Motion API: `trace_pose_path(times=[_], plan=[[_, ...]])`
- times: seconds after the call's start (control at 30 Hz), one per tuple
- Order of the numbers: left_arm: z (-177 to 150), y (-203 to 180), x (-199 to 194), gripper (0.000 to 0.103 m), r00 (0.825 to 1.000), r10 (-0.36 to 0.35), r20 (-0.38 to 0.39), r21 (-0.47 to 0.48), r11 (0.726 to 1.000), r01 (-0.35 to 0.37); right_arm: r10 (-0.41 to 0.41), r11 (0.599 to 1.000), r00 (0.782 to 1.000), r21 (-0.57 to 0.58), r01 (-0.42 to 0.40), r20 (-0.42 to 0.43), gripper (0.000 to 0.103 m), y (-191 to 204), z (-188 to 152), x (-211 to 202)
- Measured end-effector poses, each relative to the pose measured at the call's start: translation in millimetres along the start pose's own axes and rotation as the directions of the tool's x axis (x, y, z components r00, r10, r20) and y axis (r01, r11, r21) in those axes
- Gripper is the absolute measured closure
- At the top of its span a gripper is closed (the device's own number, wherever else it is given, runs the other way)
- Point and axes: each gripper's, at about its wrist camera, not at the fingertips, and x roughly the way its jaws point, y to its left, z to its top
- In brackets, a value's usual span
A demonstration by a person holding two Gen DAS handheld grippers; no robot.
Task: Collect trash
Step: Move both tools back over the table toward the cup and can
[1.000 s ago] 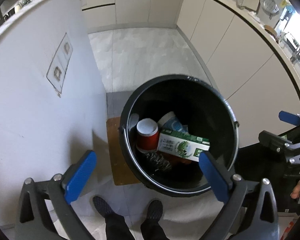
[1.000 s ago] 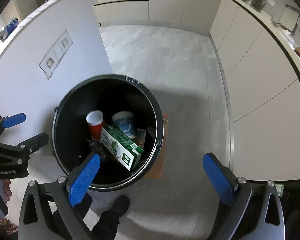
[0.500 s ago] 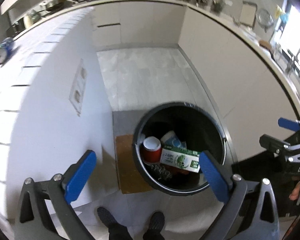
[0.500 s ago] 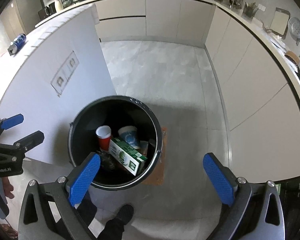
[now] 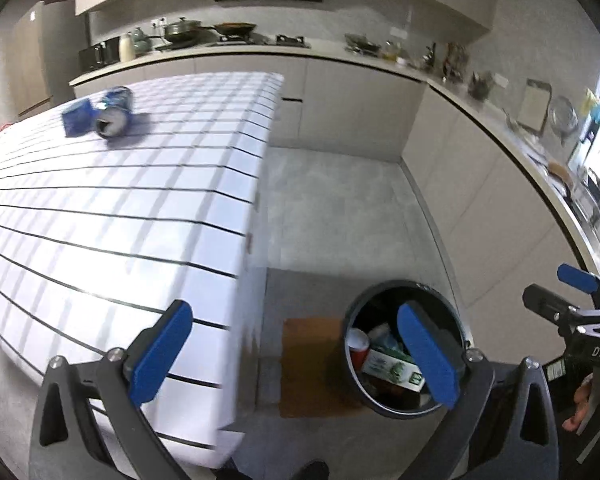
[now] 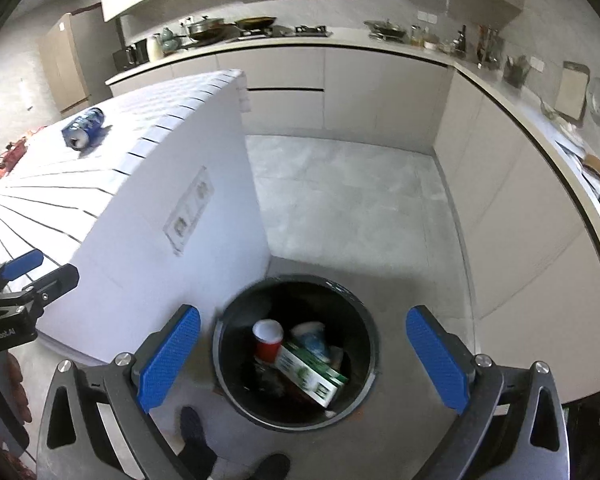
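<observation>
A black round bin stands on the floor beside the white island. Inside lie a red cup, a green-and-white carton and a blue-patterned cup. A blue can lies on its side at the far end of the tiled island top, with a small blue box next to it. My left gripper is open and empty, above the island's edge. My right gripper is open and empty, above the bin.
A brown mat lies under the bin. Beige cabinets run along the back and right, their counter crowded with pots and utensils. A socket panel sits on the island's side. The person's shoes show near the bin.
Both grippers have risen and tilted up from close over the bin. The left one has swung left, bringing the island top and the can into view. The bin's contents have not moved.
</observation>
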Motion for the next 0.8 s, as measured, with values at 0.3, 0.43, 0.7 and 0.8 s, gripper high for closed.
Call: trace_pose_path(times=[0.3,0.43,0.7,0.8], plan=[[11,62,-20,0.000,0.997,0.052,0.058,-0.057,0.997,-0.049,0.051,0.996,0.998,-0.072,-0.047,0.048,0.000,71,32,-8],[18,90,-26,0.000,0.994,0.076,0.073,-0.079,0.994,-0.070,0.073,0.993,0.996,-0.096,-0.067,0.059,0.000,103,45,-6],[28,147,-32,0.000,0.986,0.138,0.091,-0.128,0.984,-0.126,0.122,0.985,0.990,-0.135,-0.111,0.074,0.000,166,74,5],[32,167,-31,0.000,0.984,0.152,0.092,-0.139,0.981,-0.139,0.138,0.981,0.987,-0.150,-0.125,0.079,0.000,190,85,9]])
